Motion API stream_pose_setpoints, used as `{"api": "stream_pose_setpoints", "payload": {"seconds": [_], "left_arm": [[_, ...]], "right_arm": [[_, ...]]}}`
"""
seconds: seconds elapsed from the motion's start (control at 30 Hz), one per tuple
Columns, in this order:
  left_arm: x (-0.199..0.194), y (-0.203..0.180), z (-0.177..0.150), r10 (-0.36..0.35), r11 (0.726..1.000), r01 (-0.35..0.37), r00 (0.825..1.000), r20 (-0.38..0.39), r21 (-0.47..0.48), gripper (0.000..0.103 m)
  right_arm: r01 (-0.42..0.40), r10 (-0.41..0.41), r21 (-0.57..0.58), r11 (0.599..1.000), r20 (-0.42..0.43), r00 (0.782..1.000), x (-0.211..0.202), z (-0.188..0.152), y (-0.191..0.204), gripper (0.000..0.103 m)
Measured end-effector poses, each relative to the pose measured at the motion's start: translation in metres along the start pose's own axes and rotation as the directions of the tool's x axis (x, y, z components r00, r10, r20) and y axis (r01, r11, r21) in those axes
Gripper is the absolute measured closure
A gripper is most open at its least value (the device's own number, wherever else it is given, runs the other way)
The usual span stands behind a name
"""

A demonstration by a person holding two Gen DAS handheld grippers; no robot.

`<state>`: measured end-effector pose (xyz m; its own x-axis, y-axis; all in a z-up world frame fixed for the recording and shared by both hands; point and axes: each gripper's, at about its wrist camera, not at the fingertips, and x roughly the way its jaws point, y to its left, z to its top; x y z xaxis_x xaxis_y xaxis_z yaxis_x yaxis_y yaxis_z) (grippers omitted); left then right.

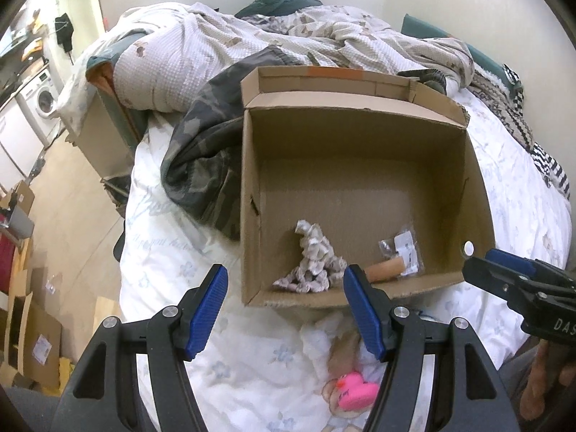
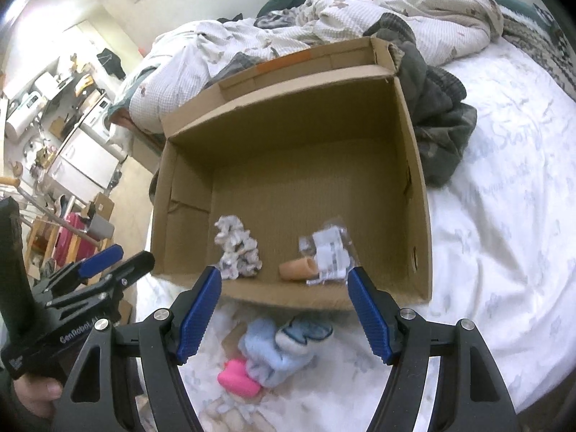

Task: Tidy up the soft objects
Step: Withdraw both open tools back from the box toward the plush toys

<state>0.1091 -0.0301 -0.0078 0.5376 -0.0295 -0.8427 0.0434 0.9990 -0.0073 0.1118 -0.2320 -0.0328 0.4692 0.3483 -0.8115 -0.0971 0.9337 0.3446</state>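
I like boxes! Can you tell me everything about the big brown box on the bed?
The cardboard box is plain brown corrugated card, open on top, its back flap folded outward. It sits upright on the white flowered bedsheet, touching camouflage clothing on one side. One wall has a small round hole. Inside, near the front wall, lie a crumpled patterned cloth, a tan tube-shaped thing and a clear packet.

The cardboard box (image 1: 360, 165) is shown in plain brown. A grey-and-white patterned cloth (image 1: 313, 262) and a tan cylinder (image 1: 387, 270) are seen inside. A pink toy (image 2: 237, 378) — beside a light-blue sock (image 2: 280, 349) — is set on white bedding (image 2: 504, 252) printed with pale-blue flowers.
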Motion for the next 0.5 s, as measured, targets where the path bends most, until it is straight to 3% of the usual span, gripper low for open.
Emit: {"api": "stream_pose_setpoints", "payload": {"seconds": [0.5], "left_arm": [[-0.001, 0.014, -0.027, 0.015, 0.998, -0.017, 0.999, -0.039, -0.063, 0.039]], "right_arm": [[0.024, -0.024, 0.007, 1.0, -0.031, 0.999, -0.007, -0.02, -0.012, 0.026]]}}
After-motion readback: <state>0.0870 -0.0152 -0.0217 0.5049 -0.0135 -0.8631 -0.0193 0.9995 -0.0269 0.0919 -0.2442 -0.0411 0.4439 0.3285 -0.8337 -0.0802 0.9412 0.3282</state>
